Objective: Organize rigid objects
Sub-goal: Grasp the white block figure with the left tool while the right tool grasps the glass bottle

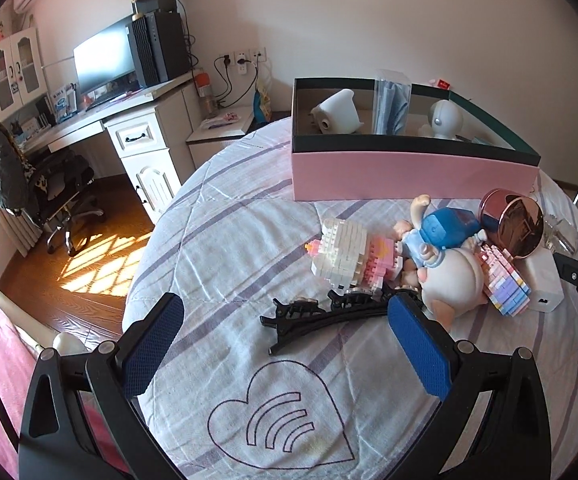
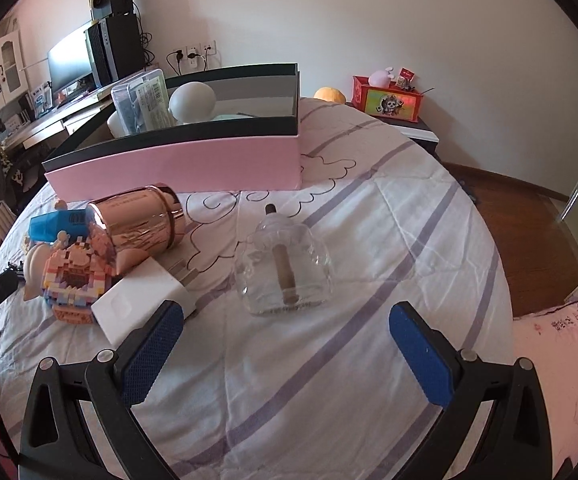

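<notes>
left gripper [image 1: 285, 322]: held open near black plastic hair clip [image 1: 309, 322] | right gripper [image 2: 285, 320]: held open near clear glass bottle [image 2: 285, 276]

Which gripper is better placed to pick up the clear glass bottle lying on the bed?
Probably the right gripper. It is open and the glass bottle lies just ahead, between its fingers' line. The left gripper faces the black hair clips instead.

Bright daylight; window-grid sun patch on floor [image 1: 97, 264]; heavy fisheye bending, dark corner vignettes; focus sharp.
</notes>
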The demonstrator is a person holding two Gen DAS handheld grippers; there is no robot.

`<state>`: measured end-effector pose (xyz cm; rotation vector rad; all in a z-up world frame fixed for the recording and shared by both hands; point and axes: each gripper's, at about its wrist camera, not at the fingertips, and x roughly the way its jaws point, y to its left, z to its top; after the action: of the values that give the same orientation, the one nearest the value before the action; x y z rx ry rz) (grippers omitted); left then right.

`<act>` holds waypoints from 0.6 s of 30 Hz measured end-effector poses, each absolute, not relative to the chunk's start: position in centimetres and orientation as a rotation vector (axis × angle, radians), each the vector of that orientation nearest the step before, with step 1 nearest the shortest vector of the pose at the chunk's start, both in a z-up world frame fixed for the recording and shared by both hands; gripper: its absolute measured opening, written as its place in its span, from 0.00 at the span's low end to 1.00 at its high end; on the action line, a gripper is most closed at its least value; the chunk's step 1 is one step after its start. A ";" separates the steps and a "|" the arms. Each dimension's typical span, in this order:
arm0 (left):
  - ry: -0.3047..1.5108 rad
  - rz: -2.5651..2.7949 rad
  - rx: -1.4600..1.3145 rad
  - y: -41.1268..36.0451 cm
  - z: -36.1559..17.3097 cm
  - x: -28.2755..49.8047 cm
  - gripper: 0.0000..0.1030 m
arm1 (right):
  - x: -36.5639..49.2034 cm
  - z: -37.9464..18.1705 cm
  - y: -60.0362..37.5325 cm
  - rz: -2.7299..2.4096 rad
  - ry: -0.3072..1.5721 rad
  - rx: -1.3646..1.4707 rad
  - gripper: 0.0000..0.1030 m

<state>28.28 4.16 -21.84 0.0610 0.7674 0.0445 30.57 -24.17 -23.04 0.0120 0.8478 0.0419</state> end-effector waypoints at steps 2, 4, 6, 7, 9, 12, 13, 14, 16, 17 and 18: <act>0.773 0.033 0.047 4.4 -21.9 28.8 1.00 | 32.1 -23.3 -24.4 0.054 0.874 0.018 0.89; 0.785 0.021 0.042 4.5 -22.0 29.5 1.00 | 33.3 -23.4 -24.4 0.073 0.892 0.014 0.73; 0.801 0.021 0.052 4.4 -22.2 30.3 1.00 | 34.1 -23.1 -24.2 0.096 0.887 -0.002 0.50; 0.809 0.022 0.054 4.4 -22.4 30.6 1.00 | 34.4 -23.1 -24.1 0.103 0.888 -0.009 0.49; 0.827 0.013 0.055 4.2 -22.5 31.2 1.00 | 34.7 -23.1 -24.0 0.107 0.887 -0.017 0.49; 0.853 -0.027 0.031 4.0 -22.4 32.1 1.00 | 34.7 -23.2 -24.0 0.106 0.884 -0.018 0.49; 0.860 -0.044 0.028 3.8 -22.5 32.4 1.00 | 34.7 -23.2 -24.0 0.107 0.884 -0.017 0.49; 0.864 -0.044 0.042 3.6 -22.6 32.8 1.00 | 34.7 -23.2 -24.0 0.108 0.884 -0.016 0.49; 0.875 -0.041 0.058 3.3 -23.0 33.5 1.00 | 34.7 -23.3 -24.1 0.108 0.883 -0.014 0.49; 0.891 -0.043 0.051 3.4 -23.2 34.0 1.00 | 34.8 -23.3 -24.0 0.108 0.884 -0.016 0.49; 0.918 -0.036 0.041 3.5 -23.6 34.5 1.00 | 34.8 -23.3 -24.0 0.108 0.884 -0.017 0.49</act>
<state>34.54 3.54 -23.61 0.0409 0.9177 -0.0361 34.83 -24.02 -23.33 -0.0172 0.8836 0.1084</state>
